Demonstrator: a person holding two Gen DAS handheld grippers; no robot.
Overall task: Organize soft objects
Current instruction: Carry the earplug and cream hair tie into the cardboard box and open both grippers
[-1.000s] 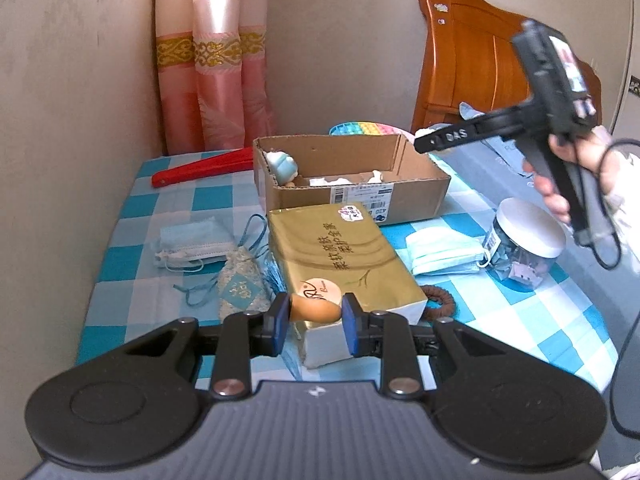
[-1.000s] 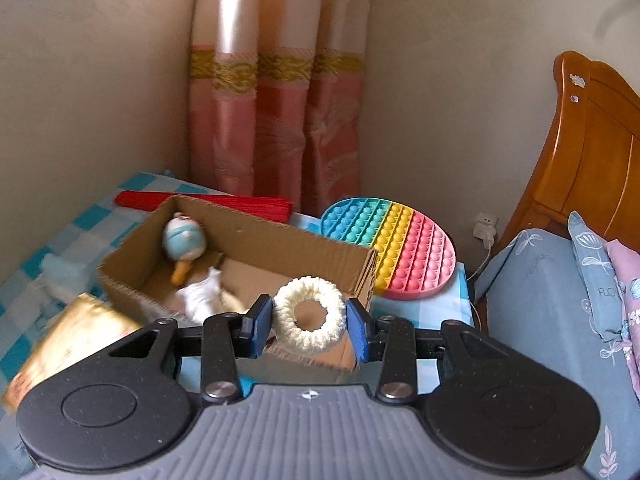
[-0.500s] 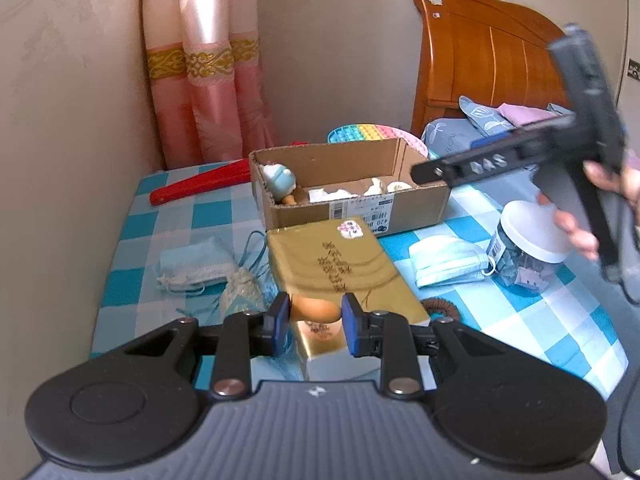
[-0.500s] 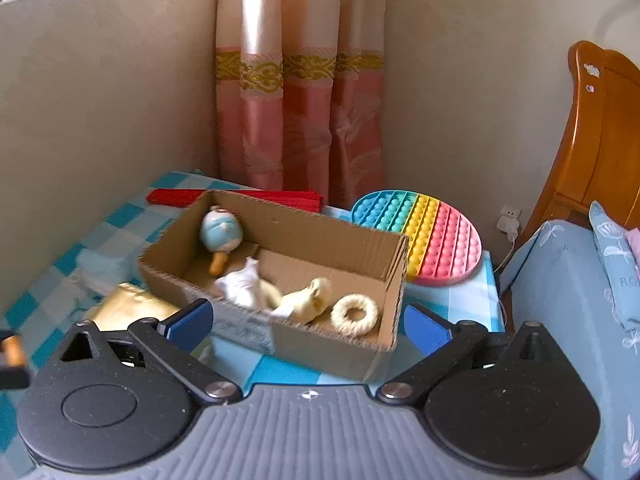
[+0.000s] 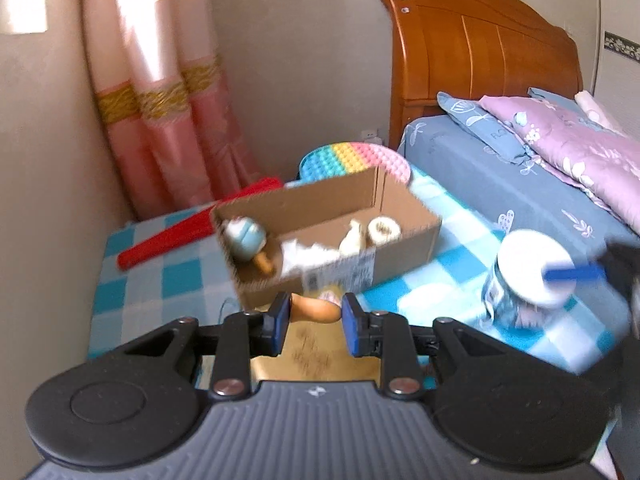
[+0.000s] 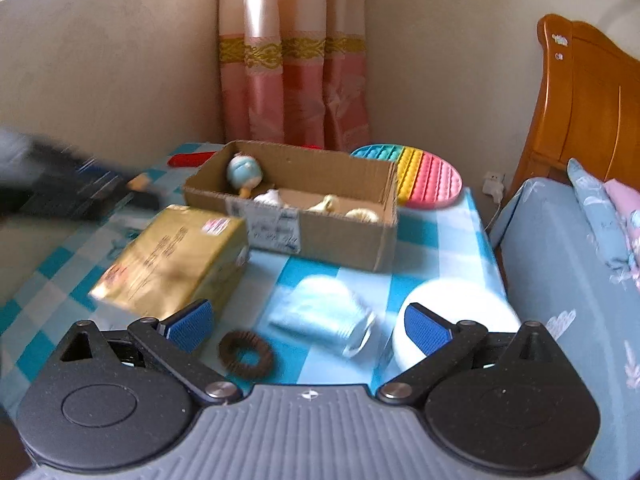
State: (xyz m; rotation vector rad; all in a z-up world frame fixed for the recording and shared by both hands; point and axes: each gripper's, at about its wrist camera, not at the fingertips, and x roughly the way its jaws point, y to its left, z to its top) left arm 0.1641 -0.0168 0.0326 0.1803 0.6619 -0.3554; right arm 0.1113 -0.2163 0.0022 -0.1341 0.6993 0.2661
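Observation:
My left gripper [image 5: 312,322] is shut on a small orange-brown soft toy [image 5: 314,309], held just in front of the cardboard box [image 5: 404,240]. The box holds a blue round toy [image 5: 244,236], white plush pieces [image 5: 304,252] and a cream ring [image 5: 384,230]. My right gripper [image 6: 308,324] is open and empty above the table, over a blue face mask [image 6: 320,308] and a brown hair ring [image 6: 246,354]. The box also shows in the right wrist view [image 6: 340,236].
A gold box [image 6: 172,260] lies left of the mask. A white-lidded jar [image 6: 452,316] stands at the right. A rainbow pop mat [image 6: 424,176] and a red object [image 5: 192,232] lie behind the cardboard box. A bed [image 5: 520,184] flanks the checked table [image 6: 432,236].
My left gripper has moved forward toward the box with the orange-brown toy. My right gripper dropped the cream ring into the box, opened, and has pulled back and down over the table.

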